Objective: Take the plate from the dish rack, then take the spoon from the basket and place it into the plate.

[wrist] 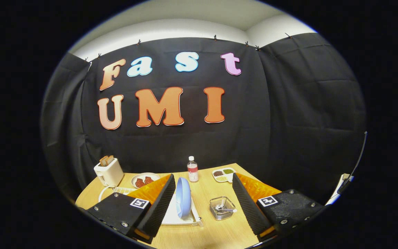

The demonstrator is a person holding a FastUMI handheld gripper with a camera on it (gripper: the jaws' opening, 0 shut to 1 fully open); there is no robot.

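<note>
A light blue plate (183, 197) stands on edge in a white dish rack (178, 218) on the wooden table. It is just ahead of my left finger (159, 204) and beside its pad. A small wire basket (222, 207) with a spoon (226, 209) lying in it sits between the two fingers, closer to the right finger (247, 204). My gripper (202, 207) hangs above the table with its jaws wide apart, nothing held.
Beyond the fingers stand a white toaster (109, 172) with toast, a plate of reddish food (144, 180), a small bottle (192, 169) and a divided snack tray (223, 174). The table's far edge meets the black cloth wall.
</note>
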